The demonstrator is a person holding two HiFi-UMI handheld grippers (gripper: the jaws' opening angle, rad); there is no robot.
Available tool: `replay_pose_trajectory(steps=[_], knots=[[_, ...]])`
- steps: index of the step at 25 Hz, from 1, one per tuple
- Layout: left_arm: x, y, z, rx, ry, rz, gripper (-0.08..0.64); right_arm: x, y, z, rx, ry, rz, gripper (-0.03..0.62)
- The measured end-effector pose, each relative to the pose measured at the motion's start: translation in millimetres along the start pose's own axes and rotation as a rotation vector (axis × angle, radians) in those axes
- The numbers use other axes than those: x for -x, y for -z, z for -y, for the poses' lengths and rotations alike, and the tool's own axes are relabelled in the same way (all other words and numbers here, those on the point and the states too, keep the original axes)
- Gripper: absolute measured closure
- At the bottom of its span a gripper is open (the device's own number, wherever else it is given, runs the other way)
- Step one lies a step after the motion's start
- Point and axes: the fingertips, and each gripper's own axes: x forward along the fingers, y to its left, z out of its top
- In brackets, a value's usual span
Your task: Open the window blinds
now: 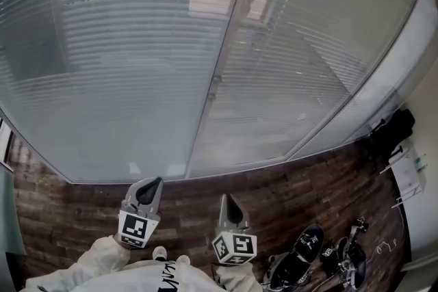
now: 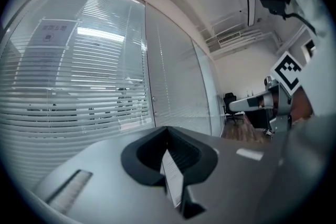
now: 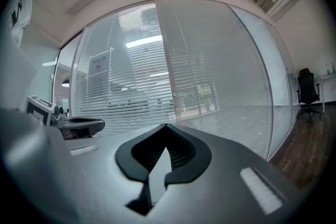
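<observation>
The horizontal-slat window blinds (image 1: 123, 65) hang behind a glass wall of two panels. A grey upright post (image 1: 220, 58) divides them and carries two small knobs (image 1: 215, 79). The slats are tilted nearly flat, with a more see-through band at the top left. My left gripper (image 1: 157, 181) and right gripper (image 1: 226, 197) are low in the head view, well short of the glass, each pointing at it. Both are shut with nothing between the jaws. The left gripper (image 2: 168, 127) faces the blinds (image 2: 79, 86). The right gripper (image 3: 167, 125) faces the post (image 3: 170, 71) and the blinds (image 3: 126, 86).
A dark wood-plank floor (image 1: 82, 215) runs along the foot of the glass. Black shoes (image 1: 304, 246) and dark gear (image 1: 349, 256) lie at the lower right, with a black bag (image 1: 393, 130) and a white rack (image 1: 409, 174) beyond. A black office chair (image 3: 307, 89) stands farther right.
</observation>
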Motion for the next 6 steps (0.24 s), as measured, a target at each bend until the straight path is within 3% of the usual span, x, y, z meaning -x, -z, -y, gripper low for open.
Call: replay_pose_trajectory(steps=[6], knots=[[-3.4, 2.3, 6.1, -0.004, -0.006, -0.008, 0.560, -2.7, -1.7, 5.4, 0.001, -0.014, 0.002, 0.592]])
